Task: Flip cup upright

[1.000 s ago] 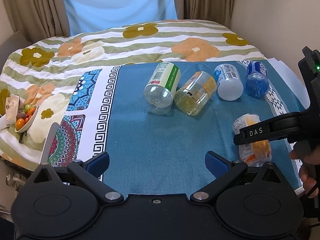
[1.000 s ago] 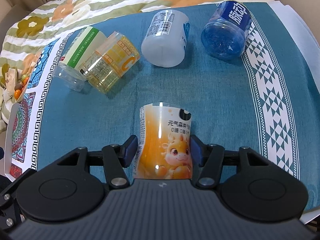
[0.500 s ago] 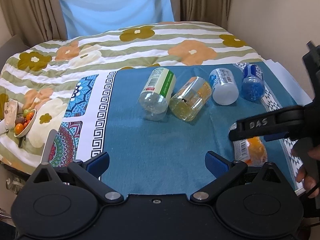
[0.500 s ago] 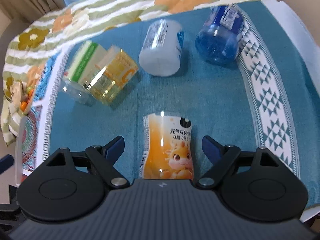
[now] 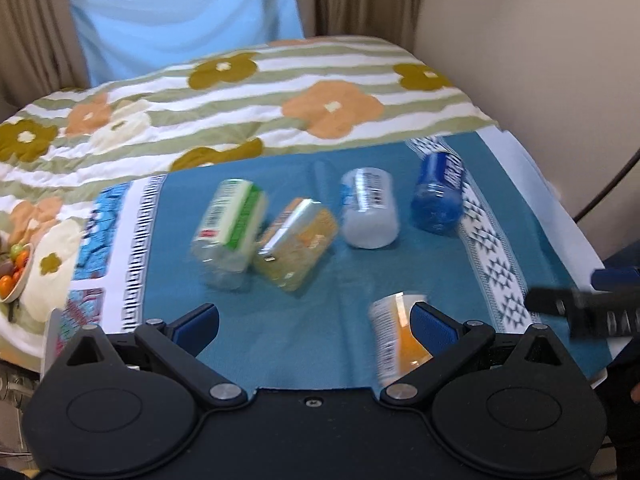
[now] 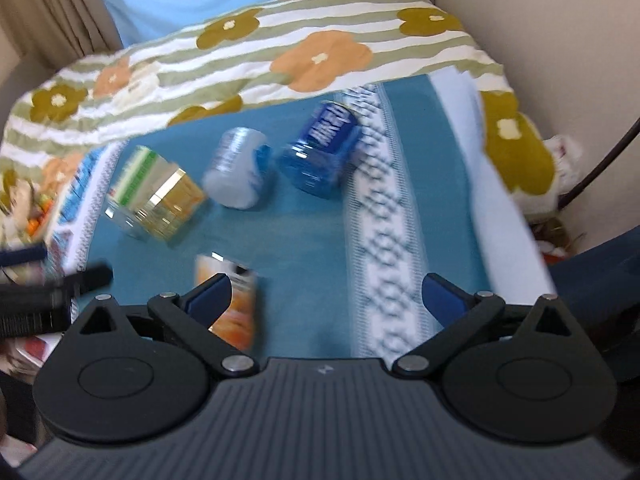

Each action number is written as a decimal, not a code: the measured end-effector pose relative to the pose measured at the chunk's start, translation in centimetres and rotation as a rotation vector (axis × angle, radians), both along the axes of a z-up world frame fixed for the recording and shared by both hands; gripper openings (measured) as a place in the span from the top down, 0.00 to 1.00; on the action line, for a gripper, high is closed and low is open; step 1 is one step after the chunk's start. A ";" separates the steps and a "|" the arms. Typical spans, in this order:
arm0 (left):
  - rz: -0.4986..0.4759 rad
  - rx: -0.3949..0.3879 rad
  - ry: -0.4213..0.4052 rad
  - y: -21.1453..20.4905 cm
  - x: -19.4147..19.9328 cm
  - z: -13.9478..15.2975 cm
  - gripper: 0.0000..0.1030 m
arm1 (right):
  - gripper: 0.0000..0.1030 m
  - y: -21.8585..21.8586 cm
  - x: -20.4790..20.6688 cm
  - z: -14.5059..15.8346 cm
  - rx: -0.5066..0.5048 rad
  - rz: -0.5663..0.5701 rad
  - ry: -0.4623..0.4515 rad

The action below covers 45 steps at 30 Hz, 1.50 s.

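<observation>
Your L gripper (image 5: 314,322) & R gripper (image 6: 326,294) both gape wide w/ nothing between fingers, orange cup (image 5: 394,336) stands near edge of blue cloth (image 5: 280,336), four other cups lie further back.

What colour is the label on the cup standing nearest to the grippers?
Orange and white label on the nearest cup, best seen in the right wrist view.
</observation>
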State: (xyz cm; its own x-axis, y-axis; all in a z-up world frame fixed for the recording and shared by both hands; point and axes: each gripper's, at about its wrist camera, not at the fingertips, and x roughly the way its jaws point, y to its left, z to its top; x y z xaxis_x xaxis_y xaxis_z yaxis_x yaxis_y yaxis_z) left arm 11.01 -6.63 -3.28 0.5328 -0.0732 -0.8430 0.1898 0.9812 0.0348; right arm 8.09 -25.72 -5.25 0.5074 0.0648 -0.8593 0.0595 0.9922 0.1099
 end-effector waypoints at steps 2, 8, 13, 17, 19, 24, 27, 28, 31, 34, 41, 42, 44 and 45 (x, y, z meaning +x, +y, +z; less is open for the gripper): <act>-0.015 0.003 0.034 -1.3 0.9 -0.7 0.00 | 0.00 -1.1 -0.5 -0.4 -0.031 0.008 0.015; -0.029 -0.001 0.156 -4.4 3.4 -3.6 0.00 | 0.00 -4.2 -1.8 -1.8 -0.046 0.001 0.044; -0.024 -0.007 0.283 -5.7 5.4 -6.3 0.02 | 0.00 -5.2 -2.5 -2.7 -0.086 0.033 0.037; -0.015 0.002 0.375 -6.4 6.5 -8.3 0.07 | 0.00 -5.5 -2.6 -3.7 -0.084 0.066 0.037; -0.008 0.012 0.411 -6.7 7.0 -9.2 0.09 | 0.00 -5.8 -2.5 -4.2 -0.071 0.074 0.044; 0.000 0.044 0.464 -7.2 7.8 -10.8 0.15 | 0.00 -6.0 -2.3 -4.9 -0.053 0.081 0.046; 0.006 0.049 0.481 -7.4 8.0 -11.6 0.16 | 0.00 -6.1 -2.1 -5.1 -0.049 0.089 0.043; 0.008 0.051 0.483 -7.4 8.1 -11.8 0.16 | 0.00 -6.2 -2.1 -5.1 -0.048 0.092 0.041; 0.017 0.051 0.490 -7.6 8.4 -12.3 0.16 | 0.00 -6.2 -1.9 -5.2 -0.042 0.101 0.039; 0.023 0.048 0.504 -7.7 8.7 -12.6 0.21 | 0.00 -6.1 -1.8 -5.4 -0.039 0.110 0.040; 0.023 0.041 0.523 -7.5 9.3 -12.9 0.38 | 0.00 -5.7 -1.5 -5.6 -0.032 0.125 0.043; 0.023 0.036 0.522 -7.6 9.3 -13.0 0.38 | 0.00 -5.7 -1.5 -5.7 -0.031 0.126 0.043; 0.022 0.024 0.516 -7.4 9.2 -12.8 0.38 | 0.00 -5.5 -1.4 -5.6 -0.030 0.130 0.043; 0.021 0.020 0.510 -7.3 9.1 -12.5 0.38 | 0.00 -5.5 -1.4 -5.6 -0.030 0.131 0.042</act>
State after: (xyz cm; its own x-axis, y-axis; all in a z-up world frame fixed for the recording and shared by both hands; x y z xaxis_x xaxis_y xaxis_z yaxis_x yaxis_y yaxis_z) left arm 20.14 -13.89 -15.76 0.0540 -0.0481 -0.9974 0.1680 0.9850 -0.0384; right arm 6.66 -31.18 -10.86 0.4600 0.1024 -0.8820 -0.0671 0.9945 0.0804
